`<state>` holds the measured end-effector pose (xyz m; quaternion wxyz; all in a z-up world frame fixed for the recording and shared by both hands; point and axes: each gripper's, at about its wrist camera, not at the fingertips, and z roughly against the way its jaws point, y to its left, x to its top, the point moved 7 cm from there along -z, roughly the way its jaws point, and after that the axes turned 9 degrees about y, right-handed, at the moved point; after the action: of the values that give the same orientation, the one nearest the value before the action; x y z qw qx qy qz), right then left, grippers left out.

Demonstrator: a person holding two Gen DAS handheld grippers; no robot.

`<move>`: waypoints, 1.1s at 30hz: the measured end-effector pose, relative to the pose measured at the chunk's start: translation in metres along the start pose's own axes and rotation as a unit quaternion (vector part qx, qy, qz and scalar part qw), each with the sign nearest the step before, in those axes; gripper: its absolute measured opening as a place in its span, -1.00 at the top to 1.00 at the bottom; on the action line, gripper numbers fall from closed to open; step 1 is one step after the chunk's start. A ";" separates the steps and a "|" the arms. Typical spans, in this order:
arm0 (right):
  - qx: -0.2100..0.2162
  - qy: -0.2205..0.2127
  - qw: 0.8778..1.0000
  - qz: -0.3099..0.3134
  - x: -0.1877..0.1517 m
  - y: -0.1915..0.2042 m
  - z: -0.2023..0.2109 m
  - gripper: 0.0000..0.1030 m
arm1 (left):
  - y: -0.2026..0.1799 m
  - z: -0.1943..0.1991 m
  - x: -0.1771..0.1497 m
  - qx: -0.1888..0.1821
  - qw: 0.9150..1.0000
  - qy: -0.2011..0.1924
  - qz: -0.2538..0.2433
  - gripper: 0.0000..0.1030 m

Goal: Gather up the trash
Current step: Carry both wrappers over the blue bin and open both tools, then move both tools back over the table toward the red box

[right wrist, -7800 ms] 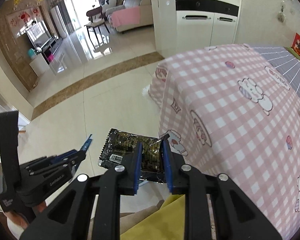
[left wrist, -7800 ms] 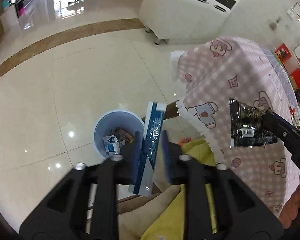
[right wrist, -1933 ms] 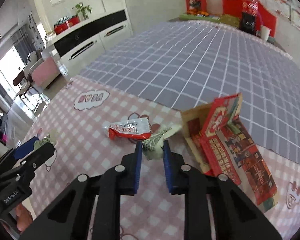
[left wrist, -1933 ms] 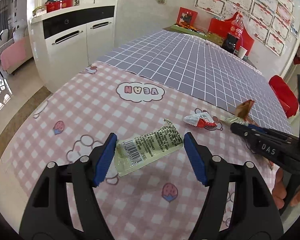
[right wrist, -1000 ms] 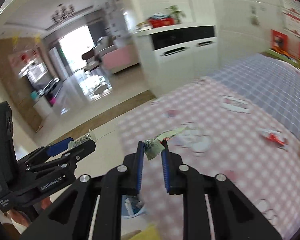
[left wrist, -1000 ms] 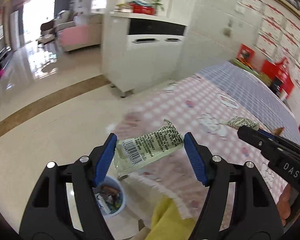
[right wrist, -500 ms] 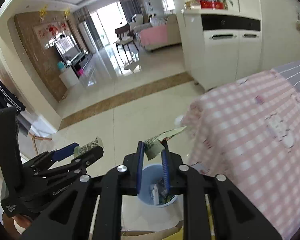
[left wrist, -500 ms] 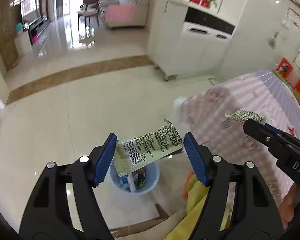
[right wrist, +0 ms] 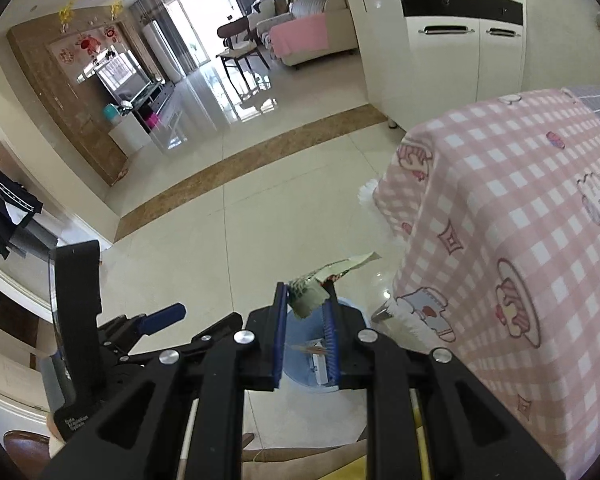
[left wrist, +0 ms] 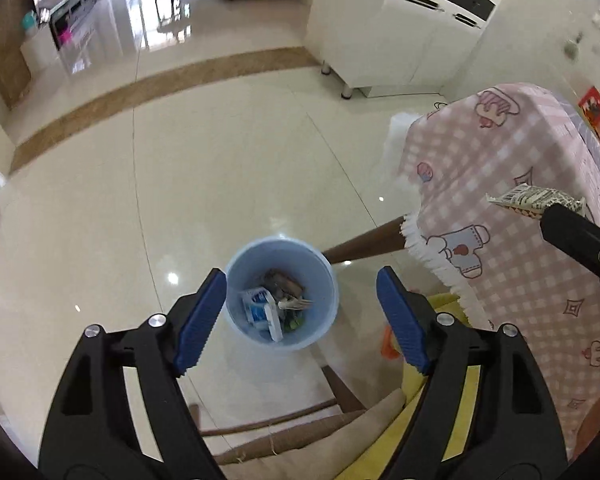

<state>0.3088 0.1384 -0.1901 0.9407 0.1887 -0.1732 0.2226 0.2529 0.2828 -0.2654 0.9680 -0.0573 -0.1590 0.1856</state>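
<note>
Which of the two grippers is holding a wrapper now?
The right gripper is: it pinches a crumpled wrapper above the blue bin. The left gripper is empty, its jaws opening.

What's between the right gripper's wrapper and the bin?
Nothing visible. The right gripper holds the wrapper above the open blue bin, whose mouth shows right behind its fingers. The left gripper, jaws opening and empty, frames the bin beside it, not under the wrapper. The tablecloth hangs off to the side.

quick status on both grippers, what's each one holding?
Left gripper: jaws opening, nothing between them, hanging above the blue bin.
Right gripper: shut on a crumpled wrapper.
</note>
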 end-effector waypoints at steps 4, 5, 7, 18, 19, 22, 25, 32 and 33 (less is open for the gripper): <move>-0.002 0.023 1.000 0.017 -0.005 0.006 -0.014 0.66 | 0.016 0.001 -0.009 0.013 1.000 -0.001 0.022 -0.48; 0.002 0.029 0.999 0.022 -0.008 0.009 -0.018 0.66 | 0.020 0.003 -0.010 0.012 0.999 0.000 0.030 -0.48; 0.023 0.040 0.999 0.024 -0.010 0.020 -0.028 0.60 | 0.028 0.007 -0.014 0.006 0.999 0.006 0.052 -0.48; 0.025 0.053 0.998 0.005 -0.016 0.023 -0.042 -0.48 | 0.047 0.032 -0.031 0.014 0.996 -0.006 0.084 -0.49; 0.023 0.053 0.998 0.005 -0.017 0.021 -0.042 -0.48 | 0.044 0.032 -0.030 0.015 0.997 -0.007 0.080 -0.49; 0.014 0.046 0.999 0.002 -0.018 0.010 -0.032 -0.48 | 0.031 0.030 -0.028 0.014 0.997 -0.002 0.071 -0.49; -0.002 0.026 1.000 -0.003 -0.020 -0.003 -0.018 -0.48 | 0.013 0.032 -0.023 0.009 0.998 -0.007 0.055 -0.49; -0.027 -0.045 0.999 0.007 -0.023 -0.025 0.041 -0.48 | -0.043 0.061 -0.011 -0.001 0.999 -0.040 -0.005 -0.49; -0.032 -0.054 0.998 0.006 -0.023 -0.029 0.049 -0.48 | -0.050 0.064 -0.010 -0.004 0.999 -0.044 -0.012 -0.50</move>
<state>0.2912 0.0850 -0.1650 0.9341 0.1694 -0.2322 0.2116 0.2404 0.2363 -0.1990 0.9619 -0.0513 -0.2032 0.1757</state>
